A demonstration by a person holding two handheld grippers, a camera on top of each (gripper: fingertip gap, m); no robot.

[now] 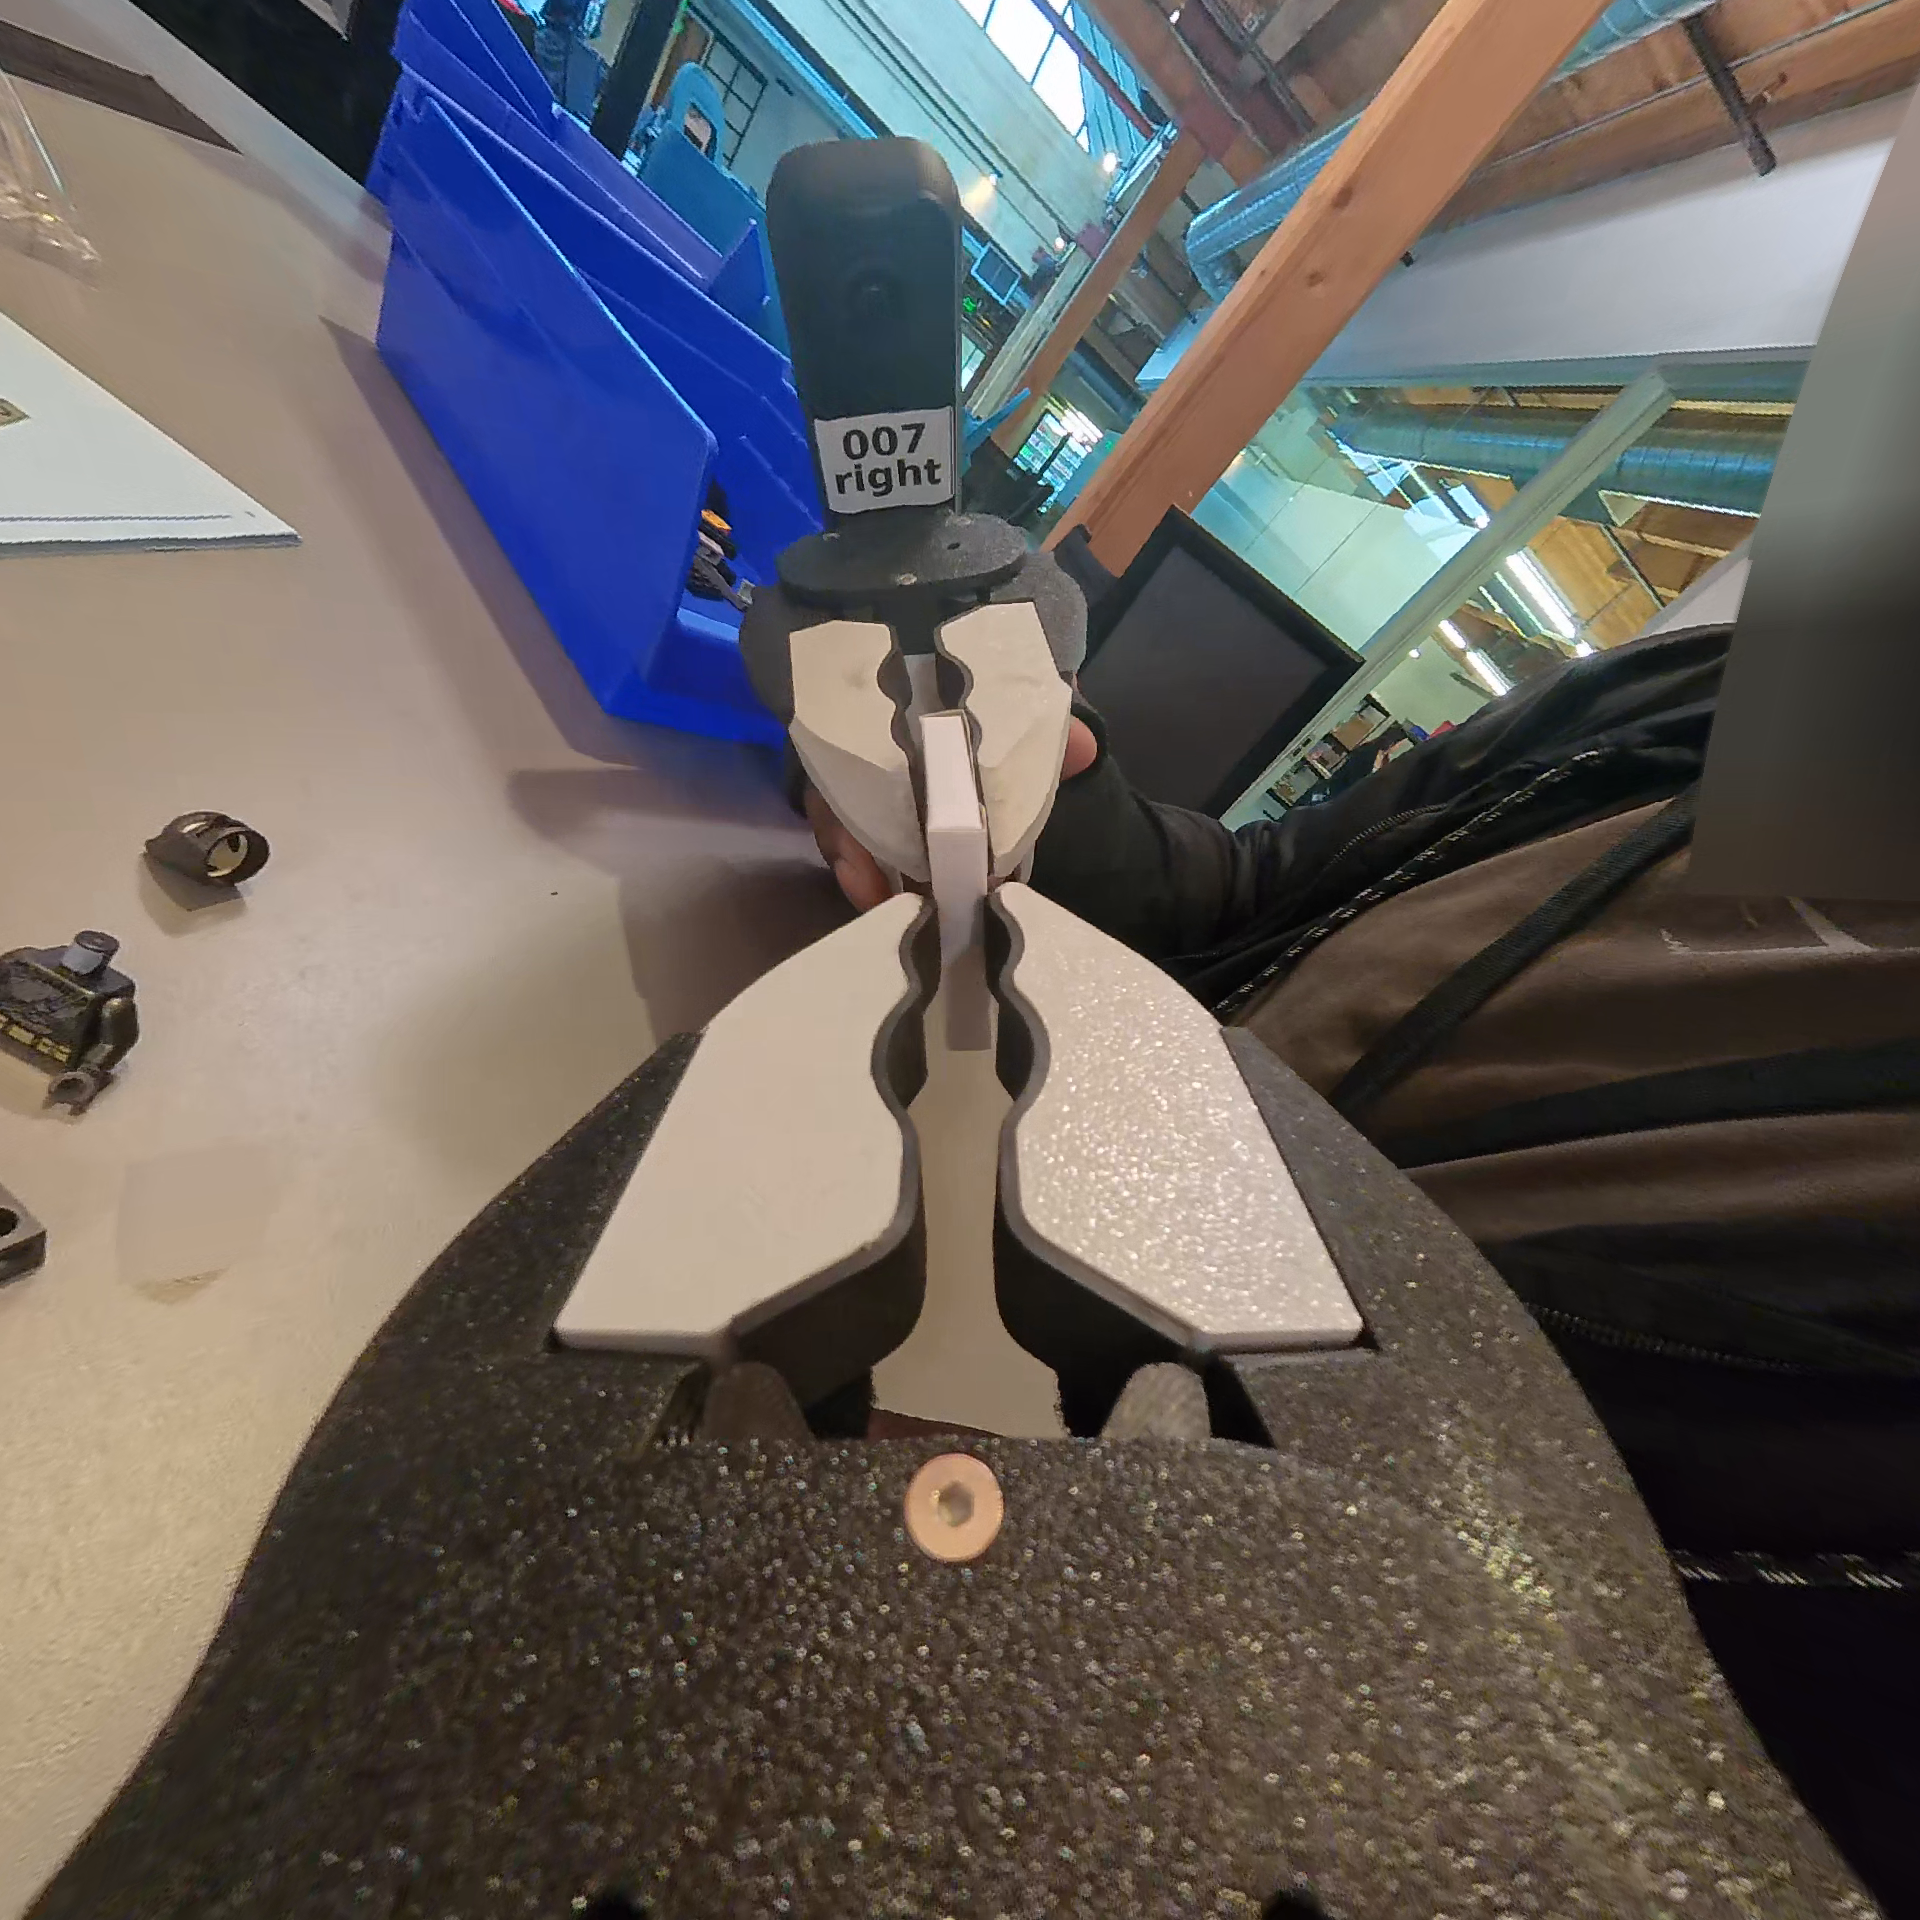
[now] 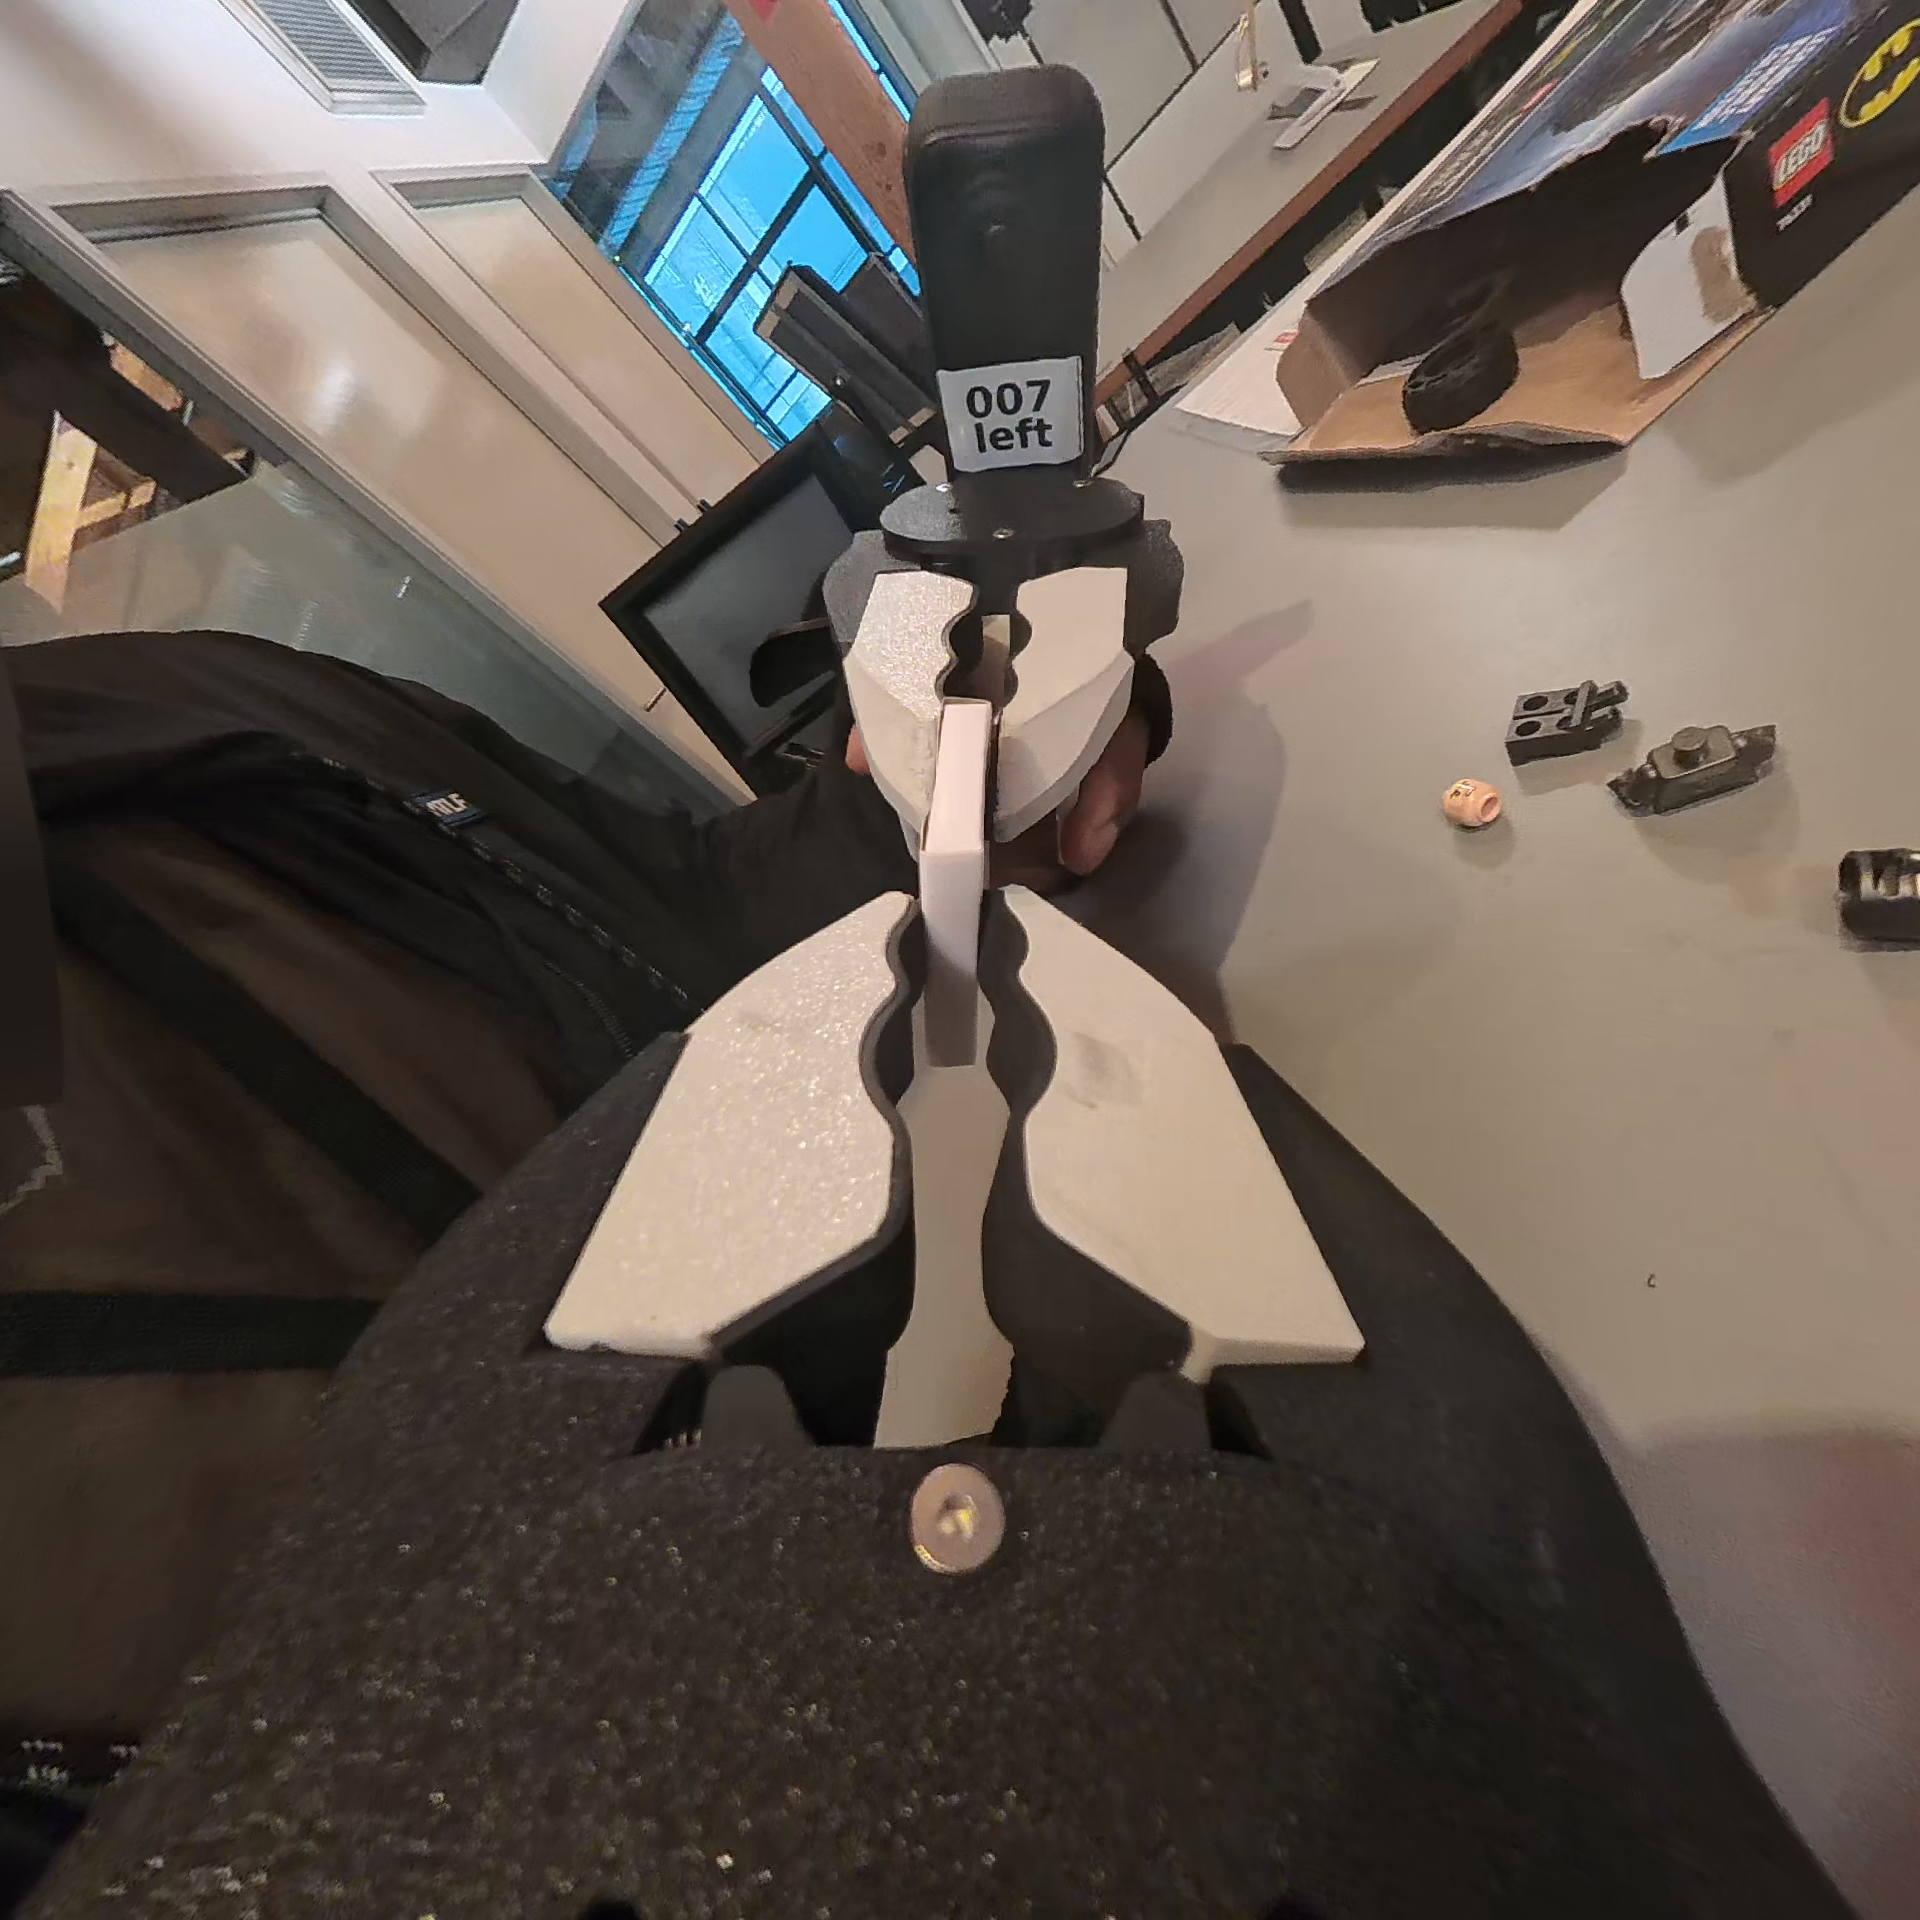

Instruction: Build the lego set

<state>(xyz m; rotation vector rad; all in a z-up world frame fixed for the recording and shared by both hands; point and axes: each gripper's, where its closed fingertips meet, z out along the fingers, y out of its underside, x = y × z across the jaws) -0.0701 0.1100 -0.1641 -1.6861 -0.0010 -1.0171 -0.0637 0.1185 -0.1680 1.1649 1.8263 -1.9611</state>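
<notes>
A thin white flat slab [image 1: 954, 831] is held edge-on between the two grippers, which face each other tip to tip above the grey table [image 1: 364, 1039]. My left gripper [image 1: 961, 904] is shut on the near end of the slab, with both pads pressed on its faces. The right gripper [image 1: 951, 790] clamps the far end. In the right wrist view, my right gripper [image 2: 956, 909] is shut on the same slab [image 2: 956, 821], and the left gripper [image 2: 961, 769] grips its other end. A person's hands hold both grippers.
Blue bins [image 1: 540, 416] stand behind on the left, with dark brick pieces [image 1: 208, 847] and a white sheet [image 1: 104, 468] nearby. To the right lie a torn cardboard box [image 2: 1558, 260], a black tyre [image 2: 1460, 379], a small tan head piece [image 2: 1472, 805] and dark parts [image 2: 1688, 779]. The grippers are tip to tip, or close to it. From either gripper's tips it is about 12 cm to the small tan head piece [image 2: 1472, 805].
</notes>
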